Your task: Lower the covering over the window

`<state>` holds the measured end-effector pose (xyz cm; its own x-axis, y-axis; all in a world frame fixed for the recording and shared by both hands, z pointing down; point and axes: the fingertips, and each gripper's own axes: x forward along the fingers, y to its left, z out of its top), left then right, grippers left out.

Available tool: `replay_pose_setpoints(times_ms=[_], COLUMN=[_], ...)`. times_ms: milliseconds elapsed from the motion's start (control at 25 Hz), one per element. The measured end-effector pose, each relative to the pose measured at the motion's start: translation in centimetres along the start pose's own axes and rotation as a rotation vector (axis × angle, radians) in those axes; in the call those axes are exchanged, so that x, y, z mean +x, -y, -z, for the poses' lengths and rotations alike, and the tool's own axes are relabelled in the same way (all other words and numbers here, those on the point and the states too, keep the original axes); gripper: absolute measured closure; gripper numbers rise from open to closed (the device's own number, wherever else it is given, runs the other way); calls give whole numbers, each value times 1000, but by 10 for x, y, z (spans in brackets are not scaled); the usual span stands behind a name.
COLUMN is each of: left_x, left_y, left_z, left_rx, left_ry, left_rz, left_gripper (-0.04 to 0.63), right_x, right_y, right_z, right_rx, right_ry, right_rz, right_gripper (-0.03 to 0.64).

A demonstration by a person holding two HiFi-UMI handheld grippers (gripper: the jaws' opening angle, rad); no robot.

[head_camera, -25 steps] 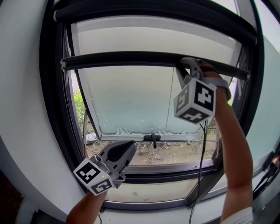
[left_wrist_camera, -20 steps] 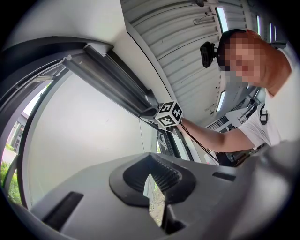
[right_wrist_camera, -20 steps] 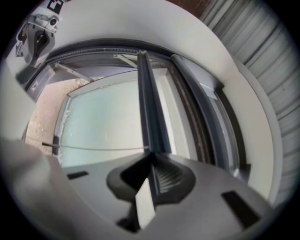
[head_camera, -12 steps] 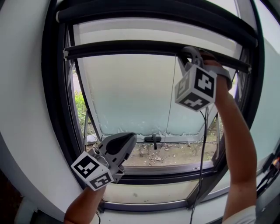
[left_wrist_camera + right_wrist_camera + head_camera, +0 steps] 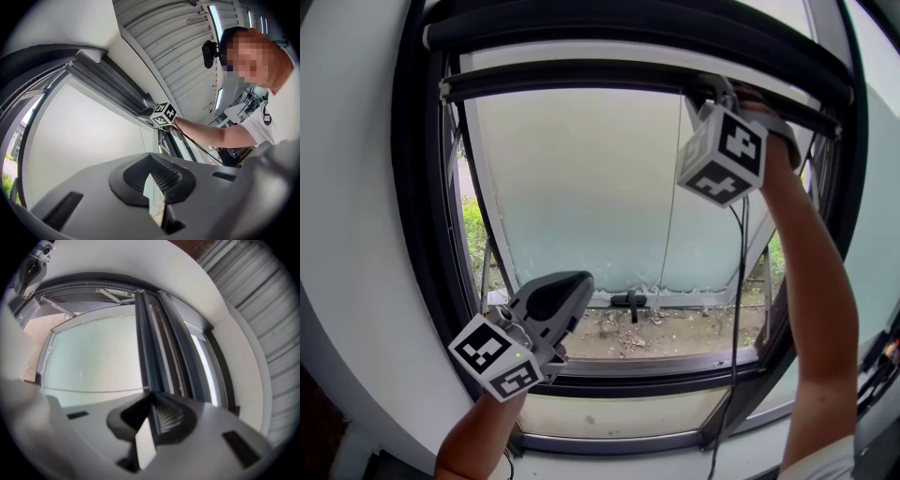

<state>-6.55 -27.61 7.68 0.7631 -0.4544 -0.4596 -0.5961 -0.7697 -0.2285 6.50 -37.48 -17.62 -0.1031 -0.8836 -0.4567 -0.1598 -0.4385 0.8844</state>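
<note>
Up at the top of the window (image 5: 581, 187), the blind (image 5: 609, 52) is barely down. Only a pale strip shows between the dark roller (image 5: 628, 21) and the blind's dark bottom bar (image 5: 562, 78). The right tongs (image 5: 710, 86) are raised to that bar near its right end. In their own view the jaws look clamped on it, though the angle is tight so I'm not 100% sure. The left tongs (image 5: 567, 289) hang low in front of the window's lower part, jaws pretty much closed with only a sliver between them and nothing in it.

The glass is frosted and the pane looks tilted outward, with a little black handle (image 5: 628, 302) at its lower edge. Under it you can see bare dirt (image 5: 675, 328) and some green (image 5: 472, 234) outside. A black cable (image 5: 739, 281) hangs down by the right arm. White wall (image 5: 347, 234) wraps round the dark frame (image 5: 417, 234), and the room has a ribbed ceiling (image 5: 187, 42) with strip lights (image 5: 214, 16).
</note>
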Motion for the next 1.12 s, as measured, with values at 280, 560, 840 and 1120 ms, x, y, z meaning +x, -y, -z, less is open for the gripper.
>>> replay_pose_setpoints(times_ms=[280, 560, 840, 1120], left_x=[0, 0, -3, -5], left_y=[-3, -4, -4, -4], left_z=[-8, -13, -16, -19], left_rx=[15, 23, 27, 20], left_ry=[13, 25, 29, 37], left_rz=[1, -4, -7, -17], left_gripper=[577, 577, 577, 577], right_x=[6, 15, 19, 18], right_y=[19, 31, 54, 41], right_z=[-3, -4, -8, -11], right_rx=[5, 3, 21, 2], right_ry=[0, -6, -6, -19], right_rz=[39, 55, 137, 73], right_gripper=[581, 581, 578, 581])
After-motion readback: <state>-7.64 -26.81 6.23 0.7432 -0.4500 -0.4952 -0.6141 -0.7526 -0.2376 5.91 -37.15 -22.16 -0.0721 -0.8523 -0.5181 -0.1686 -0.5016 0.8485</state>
